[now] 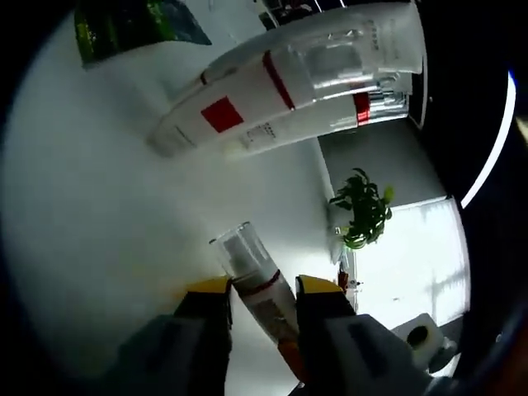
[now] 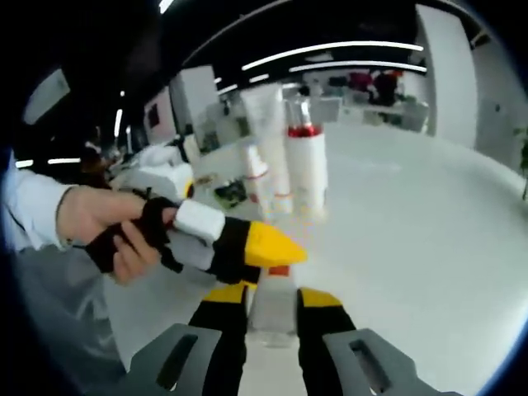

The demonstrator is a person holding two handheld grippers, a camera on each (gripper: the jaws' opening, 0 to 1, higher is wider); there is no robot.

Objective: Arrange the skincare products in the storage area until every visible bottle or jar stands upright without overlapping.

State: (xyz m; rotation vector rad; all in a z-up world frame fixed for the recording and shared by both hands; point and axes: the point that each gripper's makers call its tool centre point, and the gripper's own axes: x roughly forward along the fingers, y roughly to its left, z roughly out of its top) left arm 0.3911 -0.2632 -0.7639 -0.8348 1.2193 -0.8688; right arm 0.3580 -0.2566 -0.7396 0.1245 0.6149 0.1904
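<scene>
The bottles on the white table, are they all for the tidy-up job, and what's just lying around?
For the job:
- small clear-capped bottle between the left gripper jaws
- tall white tube
- red-banded bottle
- small spray bottle
- right gripper

Just lying about:
- potted plant
- dark green packet at the table edge

A small bottle [image 1: 257,289] sits between the left gripper [image 1: 262,290] jaws; beyond it on the table [image 1: 99,214], three containers [image 1: 289,87] stand together.
</scene>
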